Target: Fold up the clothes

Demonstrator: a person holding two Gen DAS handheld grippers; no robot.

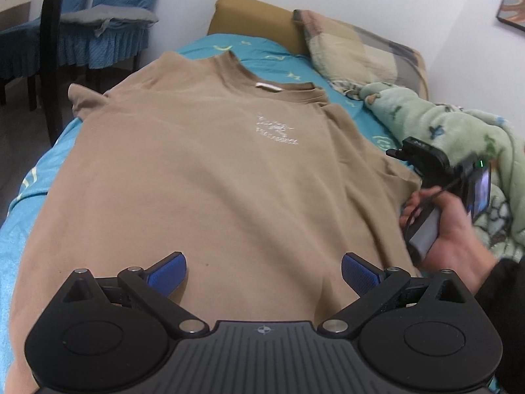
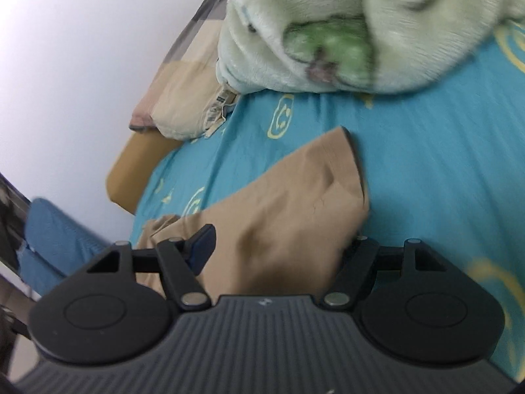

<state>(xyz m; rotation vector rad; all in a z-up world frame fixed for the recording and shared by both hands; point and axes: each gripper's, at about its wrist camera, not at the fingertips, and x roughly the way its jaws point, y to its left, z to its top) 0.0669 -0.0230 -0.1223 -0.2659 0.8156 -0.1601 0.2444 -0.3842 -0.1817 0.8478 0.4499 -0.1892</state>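
Observation:
A tan T-shirt [image 1: 203, 170] lies flat, front up, on the blue bedsheet [image 1: 32, 190], collar at the far end. My left gripper [image 1: 264, 274] is open, blue pads spread wide just above the shirt's lower part. In the left wrist view my right gripper [image 1: 436, 164] is held by a hand at the shirt's right sleeve. In the right wrist view the right gripper [image 2: 279, 246] is open with the tan sleeve [image 2: 295, 203] lying between its fingers; the right pad is hidden under the cloth.
A green fleece blanket [image 1: 459, 138] is bunched on the bed's right side, close in the right wrist view [image 2: 344, 26]. A patchwork pillow [image 1: 354, 46] lies at the headboard. A blue-covered chair [image 1: 98, 26] stands left of the bed. A white wall is behind.

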